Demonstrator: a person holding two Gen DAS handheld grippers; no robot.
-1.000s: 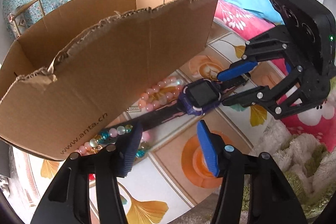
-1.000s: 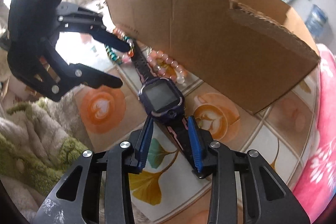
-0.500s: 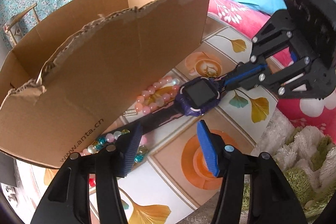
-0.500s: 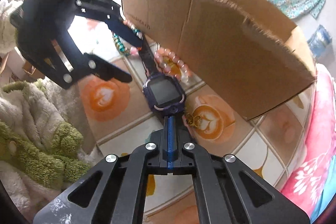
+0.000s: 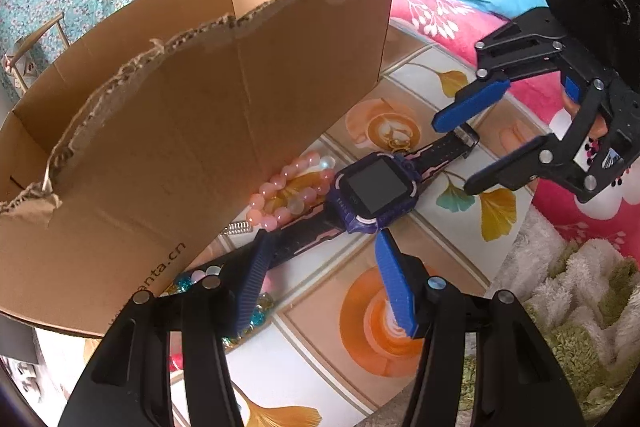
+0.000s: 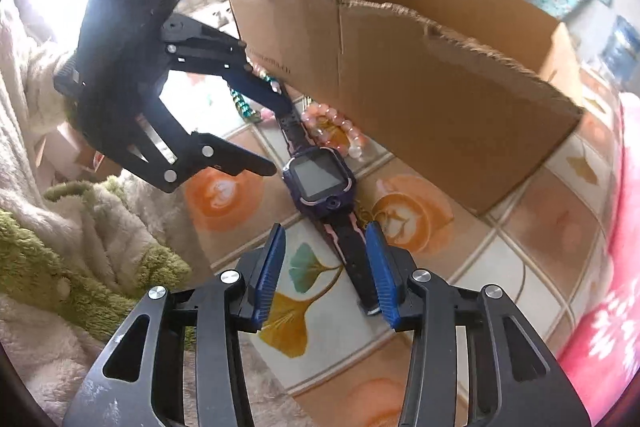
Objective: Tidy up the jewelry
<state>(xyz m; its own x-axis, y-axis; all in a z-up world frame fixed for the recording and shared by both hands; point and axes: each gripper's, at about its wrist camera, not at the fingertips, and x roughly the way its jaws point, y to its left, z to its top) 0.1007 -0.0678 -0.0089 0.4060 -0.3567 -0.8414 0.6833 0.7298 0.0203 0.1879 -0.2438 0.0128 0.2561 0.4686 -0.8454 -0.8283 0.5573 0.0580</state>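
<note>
Right now your right gripper [image 6: 325, 269] fingers are spreading around the watch [image 6: 319, 180] strap (lying flat on the desk [image 6: 500, 267] beside the cardboard box [image 6: 420, 99]); left gripper [image 5: 320, 285] fingers apart, gripping nothing.

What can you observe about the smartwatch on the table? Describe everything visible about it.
The smartwatch has a purple-blue square case, a dark blank screen and a black strap with pink lines, looking like plastic or rubber. It lies flat, screen up, strap stretched out straight on the patterned tablecloth, beside the cardboard box. A pink bead bracelet lies against it. The right gripper, jaws opening, straddles the buckle end without pressing it; the left gripper straddles the other strap end, open.
</note>
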